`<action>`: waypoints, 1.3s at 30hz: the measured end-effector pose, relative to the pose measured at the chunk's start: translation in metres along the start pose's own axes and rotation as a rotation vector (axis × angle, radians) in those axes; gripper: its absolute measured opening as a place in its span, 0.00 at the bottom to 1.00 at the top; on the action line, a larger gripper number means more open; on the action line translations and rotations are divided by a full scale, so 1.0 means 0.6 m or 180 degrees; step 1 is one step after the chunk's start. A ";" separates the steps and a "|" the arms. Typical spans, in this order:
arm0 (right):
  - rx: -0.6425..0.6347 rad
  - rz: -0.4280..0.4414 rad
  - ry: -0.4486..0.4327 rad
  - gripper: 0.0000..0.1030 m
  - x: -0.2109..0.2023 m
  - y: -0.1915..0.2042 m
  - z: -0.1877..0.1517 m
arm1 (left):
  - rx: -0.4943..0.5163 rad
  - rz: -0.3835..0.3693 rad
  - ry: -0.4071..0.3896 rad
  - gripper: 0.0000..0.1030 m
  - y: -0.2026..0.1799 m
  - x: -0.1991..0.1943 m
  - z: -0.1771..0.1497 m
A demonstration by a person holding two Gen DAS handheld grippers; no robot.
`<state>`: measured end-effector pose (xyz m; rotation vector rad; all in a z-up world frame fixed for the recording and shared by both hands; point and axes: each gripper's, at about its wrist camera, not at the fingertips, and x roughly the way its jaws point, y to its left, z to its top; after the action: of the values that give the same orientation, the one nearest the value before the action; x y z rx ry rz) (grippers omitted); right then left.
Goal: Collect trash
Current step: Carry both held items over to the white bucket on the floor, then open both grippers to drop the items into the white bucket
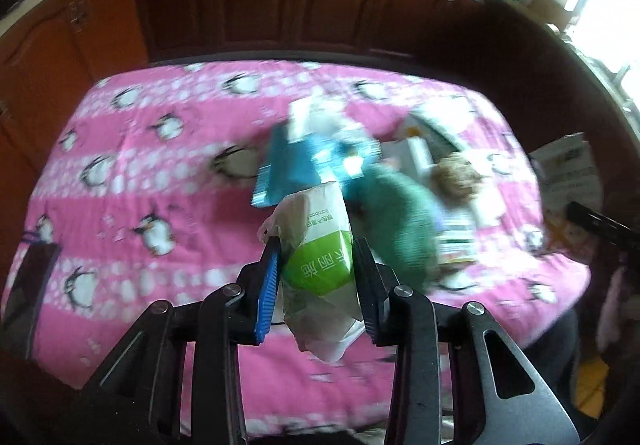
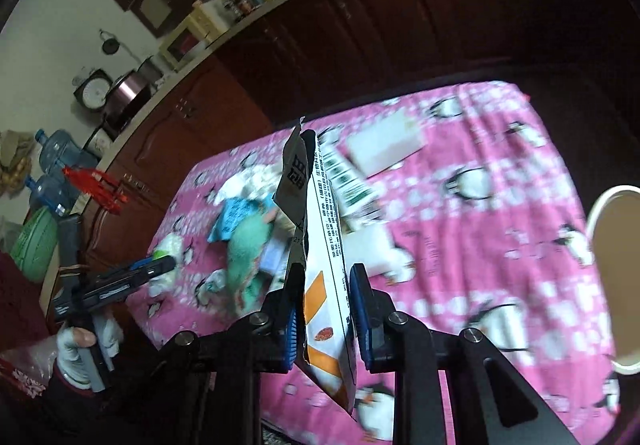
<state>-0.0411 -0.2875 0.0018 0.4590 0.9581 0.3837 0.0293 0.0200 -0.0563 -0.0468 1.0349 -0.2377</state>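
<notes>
**A:** How are the two grippers posed?

**B:** Both are raised above the pink penguin blanket (image 1: 132, 173), fingers aimed forward and down at it. The left gripper (image 1: 316, 277) is clamped on a green-and-white tissue pack (image 1: 320, 249); the right gripper (image 2: 325, 309) is clamped on a white-and-orange snack wrapper (image 2: 320, 245). From the right wrist view the left gripper shows off to the left of the fingers, held by a white-gloved hand (image 2: 80, 349).

**A:** Which way do the held pieces run?

**B:** The tissue pack's long axis lies along the fingers: one end pokes out past the tips, the other hangs back below the pads. The wrapper stands edge-on between the pads, reaching well beyond the fingertips with its torn top end farthest out.

**A:** And the other trash?

**B:** Ahead of the left fingertips lies a pile on the blanket: a blue packet (image 1: 296, 169), something teal (image 1: 400, 221), white boxes. It is all smeared by blur, so I cannot tell the pieces apart well. To the right of the right fingers, a white bin rim (image 2: 616, 277) is cut off by the frame edge.
</notes>
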 end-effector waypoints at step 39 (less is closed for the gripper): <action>0.1636 -0.1853 -0.0287 0.51 -0.184 -0.476 -0.104 | 0.1173 -0.1837 0.0872 0.61 -0.715 0.284 0.082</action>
<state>-0.1200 -0.5705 -0.1053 0.6265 1.0514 -0.4181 0.0800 -0.4381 -0.1105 0.0233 1.2180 -0.9778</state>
